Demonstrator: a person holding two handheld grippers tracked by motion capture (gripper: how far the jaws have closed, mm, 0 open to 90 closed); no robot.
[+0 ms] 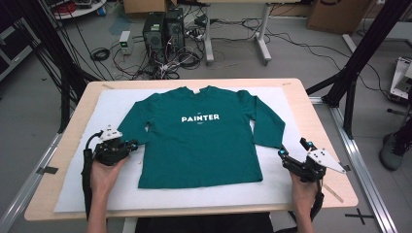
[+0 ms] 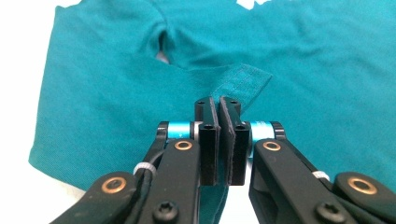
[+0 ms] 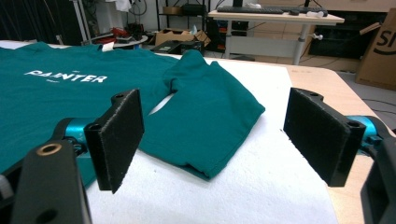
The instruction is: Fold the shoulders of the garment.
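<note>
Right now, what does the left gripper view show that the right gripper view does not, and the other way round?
The left gripper view alone shows the left gripper shut on the cuff of one sleeve of the green shirt, the fabric pinched between its pads.

The right gripper view alone shows the right gripper open, its jaws wide apart, with the other sleeve lying flat ahead of them, and the word PAINTER whole.

Both show the green shirt spread on the white mat.

Bare white mat point(image 1: 194, 196) free along near edge, green shirt point(image 1: 199, 141) covering the middle
</note>
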